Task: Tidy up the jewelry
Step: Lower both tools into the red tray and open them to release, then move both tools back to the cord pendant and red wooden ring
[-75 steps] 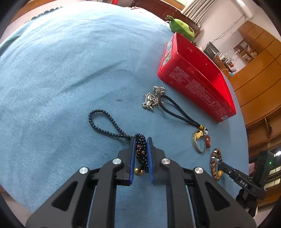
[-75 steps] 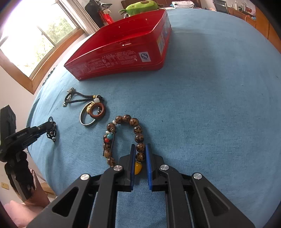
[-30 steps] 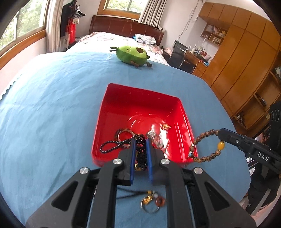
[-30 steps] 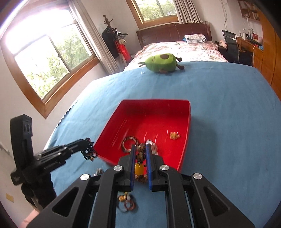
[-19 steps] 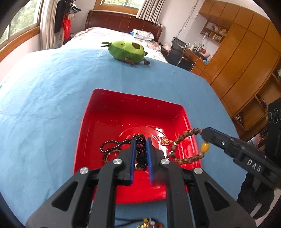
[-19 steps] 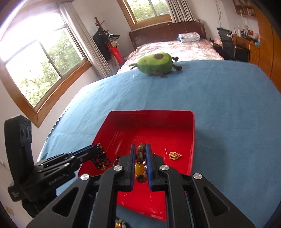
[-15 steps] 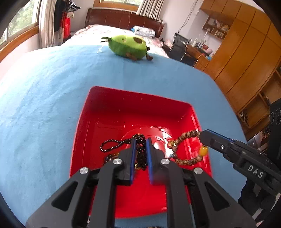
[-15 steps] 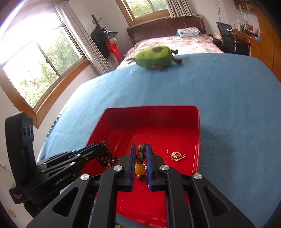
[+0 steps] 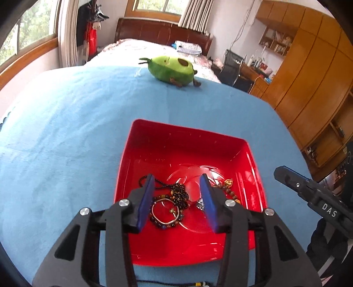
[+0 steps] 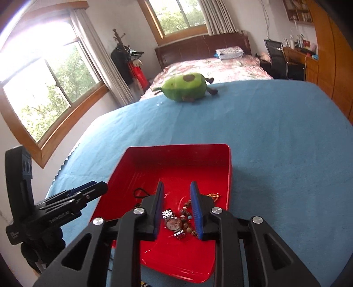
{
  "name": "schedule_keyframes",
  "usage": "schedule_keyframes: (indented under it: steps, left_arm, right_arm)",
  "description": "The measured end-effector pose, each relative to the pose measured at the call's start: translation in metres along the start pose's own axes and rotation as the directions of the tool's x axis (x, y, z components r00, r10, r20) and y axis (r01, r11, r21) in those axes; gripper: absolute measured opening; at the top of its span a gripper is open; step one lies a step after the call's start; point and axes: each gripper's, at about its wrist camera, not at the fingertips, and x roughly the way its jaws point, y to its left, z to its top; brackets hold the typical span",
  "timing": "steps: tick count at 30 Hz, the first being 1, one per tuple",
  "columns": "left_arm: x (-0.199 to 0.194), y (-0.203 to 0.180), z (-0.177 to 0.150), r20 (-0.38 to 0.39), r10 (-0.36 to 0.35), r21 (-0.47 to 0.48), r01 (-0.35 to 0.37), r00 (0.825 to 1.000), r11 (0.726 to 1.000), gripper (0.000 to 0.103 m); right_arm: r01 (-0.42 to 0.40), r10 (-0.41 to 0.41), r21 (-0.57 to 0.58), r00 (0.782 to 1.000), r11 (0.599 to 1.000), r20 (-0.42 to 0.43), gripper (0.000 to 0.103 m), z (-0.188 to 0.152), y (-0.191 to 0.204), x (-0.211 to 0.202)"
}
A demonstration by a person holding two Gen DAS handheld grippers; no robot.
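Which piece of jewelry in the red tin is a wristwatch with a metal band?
The silver watch, lying between the right hand-held gripper fingers; the other pieces in the red tin are beaded strands.

This is a bedroom in a home. At the far end stands a bed (image 10: 211, 66) with a dark wooden headboard (image 10: 198, 49) and floral bedding, under a curtained, wood-framed window (image 10: 178, 15); a coat stand (image 10: 123, 59) hung with clothes is at its left. On the right are a desk (image 10: 302, 57) with a black chair (image 10: 275, 57) and tall wooden cabinets (image 9: 308, 72), and a green avocado plush toy (image 10: 187, 88) lies on the blue cloth (image 10: 275, 132) in front.
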Motion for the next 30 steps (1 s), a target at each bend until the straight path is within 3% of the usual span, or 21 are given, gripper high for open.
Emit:
schedule_keyframes:
  steps: [13,16,22,27,30]
  left_arm:
    - [-0.051,0.001,-0.016,0.099,0.040,-0.027,-0.038,0.994,0.999,0.081]
    - [-0.063,0.005,-0.023,0.128,0.056,-0.027,-0.053,0.990,0.998,0.089]
    - [-0.081,0.019,-0.053,0.156,0.075,-0.034,-0.071,0.985,0.997,0.091]
    - [-0.083,0.036,-0.088,0.127,0.105,-0.052,-0.100,0.986,0.994,0.093]
    - [-0.077,0.044,-0.112,0.079,0.114,-0.062,-0.109,0.990,0.992,0.095]
  right_arm:
    - [-0.025,0.025,-0.042,1.000,0.999,-0.014,0.025,-0.018,0.018,-0.019]
    - [-0.024,0.024,-0.047,1.000,0.999,-0.003,0.031,-0.029,0.018,-0.030]
    - [-0.037,0.035,-0.065,0.999,0.997,-0.024,0.033,-0.066,0.016,-0.038]
    - [-0.060,0.048,-0.098,0.991,0.993,-0.124,0.033,-0.109,0.020,-0.030]
    - [-0.098,0.080,-0.078,0.973,0.992,-0.216,0.033,-0.135,0.018,-0.018]
